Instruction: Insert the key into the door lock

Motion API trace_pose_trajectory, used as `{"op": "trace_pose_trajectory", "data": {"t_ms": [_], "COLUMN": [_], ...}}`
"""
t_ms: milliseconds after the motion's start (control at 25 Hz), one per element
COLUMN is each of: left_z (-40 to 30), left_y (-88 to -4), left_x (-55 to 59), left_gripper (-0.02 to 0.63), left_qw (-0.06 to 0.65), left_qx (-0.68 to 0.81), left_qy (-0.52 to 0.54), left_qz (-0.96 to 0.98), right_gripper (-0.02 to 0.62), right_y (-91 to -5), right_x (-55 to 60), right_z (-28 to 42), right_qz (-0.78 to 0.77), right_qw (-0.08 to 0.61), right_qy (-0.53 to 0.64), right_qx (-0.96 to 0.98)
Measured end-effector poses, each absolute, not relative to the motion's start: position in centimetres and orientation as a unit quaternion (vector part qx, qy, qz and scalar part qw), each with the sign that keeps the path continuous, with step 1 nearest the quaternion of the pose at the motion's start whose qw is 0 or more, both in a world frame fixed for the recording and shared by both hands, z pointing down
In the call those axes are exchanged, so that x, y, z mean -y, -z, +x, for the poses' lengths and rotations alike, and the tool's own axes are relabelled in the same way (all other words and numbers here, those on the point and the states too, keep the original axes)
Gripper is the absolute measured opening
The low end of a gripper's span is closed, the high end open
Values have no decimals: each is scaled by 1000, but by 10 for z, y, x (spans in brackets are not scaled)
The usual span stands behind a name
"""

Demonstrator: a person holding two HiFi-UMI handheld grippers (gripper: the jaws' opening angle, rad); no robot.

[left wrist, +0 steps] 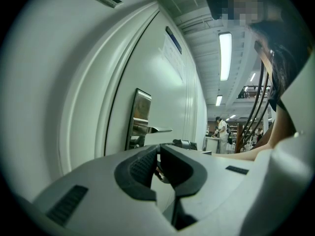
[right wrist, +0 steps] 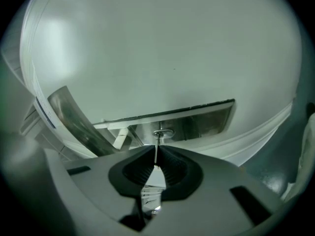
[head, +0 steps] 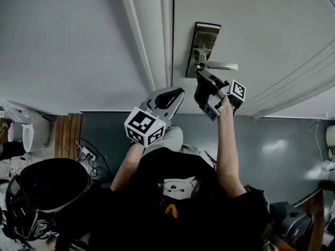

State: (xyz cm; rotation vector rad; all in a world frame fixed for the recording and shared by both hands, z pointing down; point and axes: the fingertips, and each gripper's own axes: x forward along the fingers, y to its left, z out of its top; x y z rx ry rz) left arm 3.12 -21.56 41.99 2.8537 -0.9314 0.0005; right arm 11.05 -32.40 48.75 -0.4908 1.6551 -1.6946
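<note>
A steel lock plate (head: 203,45) with a lever handle (head: 221,66) sits on the white door (head: 261,25). My right gripper (head: 201,77) is up against the plate just below the lever. In the right gripper view it (right wrist: 156,154) is shut on the key (right wrist: 156,147), seen edge-on, whose tip meets the round keyhole cylinder (right wrist: 163,132) on the plate (right wrist: 202,122). How deep the blade sits cannot be told. My left gripper (head: 176,93) hangs lower left by the door frame, shut, its pads (left wrist: 147,163) pressed together with nothing clearly between them. The plate (left wrist: 140,114) shows beyond it.
The door frame (head: 152,35) runs left of the lock. The floor (head: 282,145) is grey; a black rounded object (head: 47,187), cables (head: 86,153) and a white object (head: 31,129) lie at the lower left. A distant person (left wrist: 222,131) stands down the lit corridor.
</note>
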Motion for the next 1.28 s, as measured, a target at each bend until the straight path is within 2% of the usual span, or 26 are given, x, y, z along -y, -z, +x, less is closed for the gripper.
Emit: {"op": "trace_pose_trajectory", "data": {"t_ms": [200,1280], "left_z": [29,42], "left_y": [-421,-415], "left_x": [218,211], "left_gripper": [23,23], "left_qw": [72,112], "left_qx": [314,296], "left_qy": [-1,-36], "left_qz": [947,948], "right_gripper": [31,37], "right_y": [-489,-470], "right_x": [326,270], "right_z": [111,106], "right_qz": [-182,-253], "right_qw": [375,310], "right_qy": [650,612], "right_qx": [-636,-682]}}
